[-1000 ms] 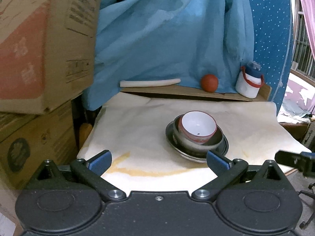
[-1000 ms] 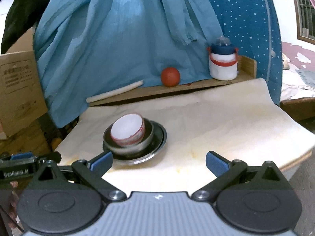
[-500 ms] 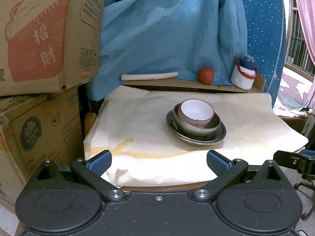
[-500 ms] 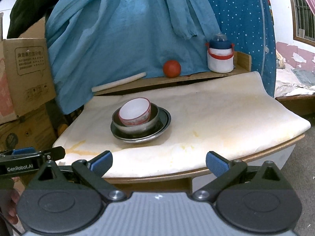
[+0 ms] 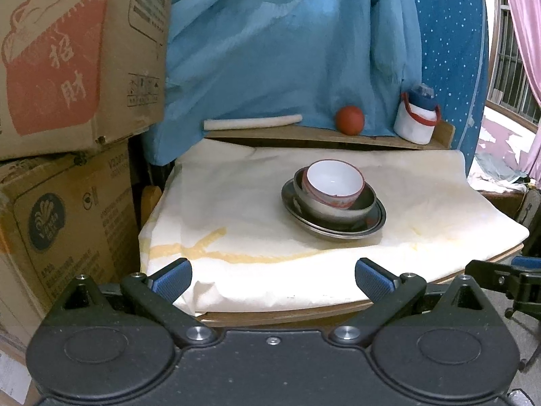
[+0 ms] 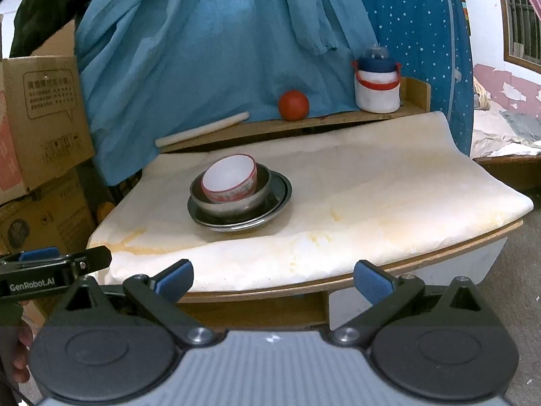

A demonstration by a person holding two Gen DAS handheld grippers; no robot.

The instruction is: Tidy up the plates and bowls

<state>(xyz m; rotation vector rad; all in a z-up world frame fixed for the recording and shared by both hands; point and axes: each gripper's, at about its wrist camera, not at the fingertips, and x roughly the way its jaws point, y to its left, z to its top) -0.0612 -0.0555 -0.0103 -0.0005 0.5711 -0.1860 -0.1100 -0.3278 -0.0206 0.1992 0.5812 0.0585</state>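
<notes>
The white bowl [image 5: 333, 182] is sitting tilted inside the steel bowl [image 5: 338, 203] on the plate [image 5: 372, 225], mid-bench [image 5: 236, 203]. Both the left tongs [image 5: 273, 275] and right tongs [image 6: 273, 275] are hanging released, empty, off the front edge. The leaning bowl is likely risking a slide if bumped.

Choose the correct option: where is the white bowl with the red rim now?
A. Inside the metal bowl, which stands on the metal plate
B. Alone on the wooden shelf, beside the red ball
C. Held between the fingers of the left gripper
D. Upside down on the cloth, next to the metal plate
A: the white bowl sits tilted inside the metal bowl, which rests on the metal plate; both grippers are open and empty.
</notes>
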